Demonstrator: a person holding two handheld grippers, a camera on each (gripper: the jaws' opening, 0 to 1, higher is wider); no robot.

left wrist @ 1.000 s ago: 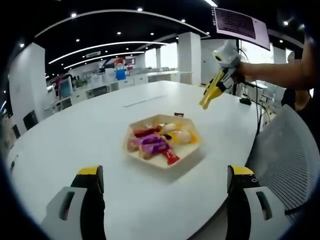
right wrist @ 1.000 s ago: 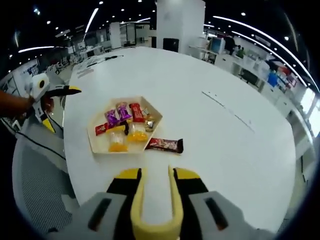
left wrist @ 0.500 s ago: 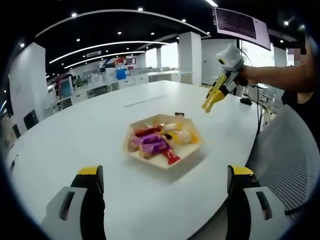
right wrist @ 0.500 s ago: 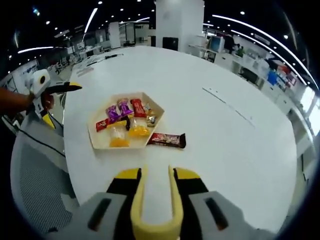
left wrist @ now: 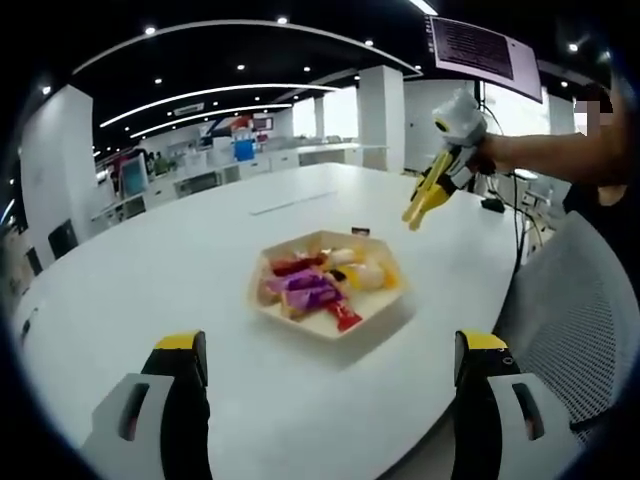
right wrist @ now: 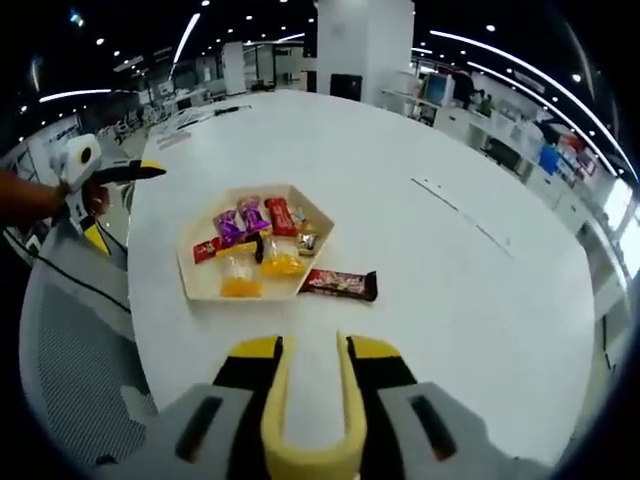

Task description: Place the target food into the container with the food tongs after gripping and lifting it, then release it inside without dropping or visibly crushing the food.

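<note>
A pale hexagonal tray (left wrist: 285, 308) (right wrist: 195, 283) holds several wrapped sweets in purple, red and yellow. A dark red wrapped bar (right wrist: 340, 284) lies on the white table just outside the tray; it is a dark sliver (left wrist: 358, 231) behind the tray. My left gripper (left wrist: 330, 345) is open, its jaws wide apart just short of the tray, and it appears at the table's edge (right wrist: 112, 205). My right gripper (right wrist: 312, 350) is shut on yellow food tongs (right wrist: 272, 400), held in the air short of the bar and also seen up high (left wrist: 425, 190).
The big white oval table (left wrist: 150, 260) reaches far back. A grey mesh chair (left wrist: 575, 310) (right wrist: 70, 360) stands at the table's edge by the tray. A person's arm (left wrist: 545, 150) holds the right gripper. Cables and a dark object (left wrist: 490, 203) lie near that edge.
The right gripper with the tongs has risen slightly and drifted a little; its view of tray and bar has shifted accordingly. The left gripper and the food stay put.
</note>
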